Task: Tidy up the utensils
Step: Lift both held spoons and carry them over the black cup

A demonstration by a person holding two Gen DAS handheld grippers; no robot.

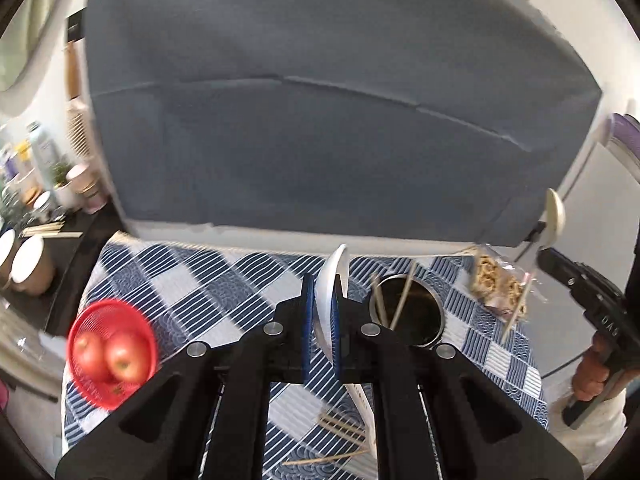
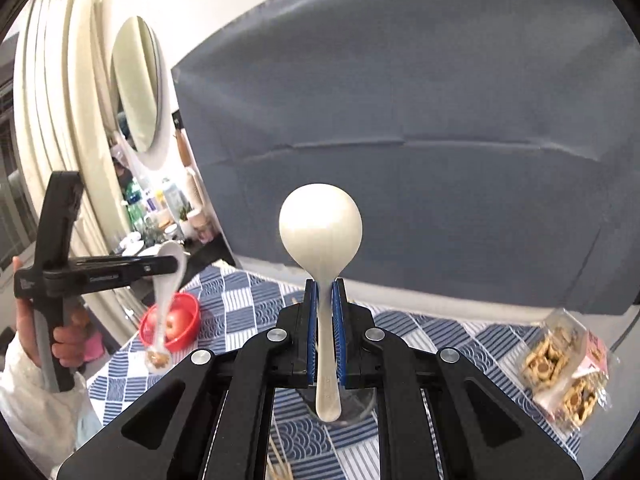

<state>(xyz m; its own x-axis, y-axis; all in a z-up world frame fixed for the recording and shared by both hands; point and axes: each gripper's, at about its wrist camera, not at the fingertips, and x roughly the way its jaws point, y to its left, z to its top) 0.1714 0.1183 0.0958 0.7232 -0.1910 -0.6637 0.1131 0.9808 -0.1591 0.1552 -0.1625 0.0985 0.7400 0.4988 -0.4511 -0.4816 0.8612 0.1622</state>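
Note:
My left gripper (image 1: 323,312) is shut on a white ceramic spoon (image 1: 330,280), held edge-on above the checked tablecloth (image 1: 224,280). Just right of it stands a dark metal utensil cup (image 1: 408,316) with chopsticks (image 1: 404,296) in it. My right gripper (image 2: 325,312) is shut on the handle of a cream wooden spoon (image 2: 320,220), bowl up, above the cup (image 2: 360,404), which shows partly below the jaws. The left gripper and its white spoon (image 2: 168,280) show at left in the right wrist view. The right gripper with the wooden spoon (image 1: 554,216) shows at right in the left wrist view.
A red basket with apples (image 1: 110,352) sits at the table's left edge. A clear bag of snacks (image 1: 500,288) lies at the right. Loose chopsticks (image 1: 340,432) lie near the front. A grey sofa (image 1: 320,120) stands behind; a cluttered side shelf (image 1: 36,200) is at left.

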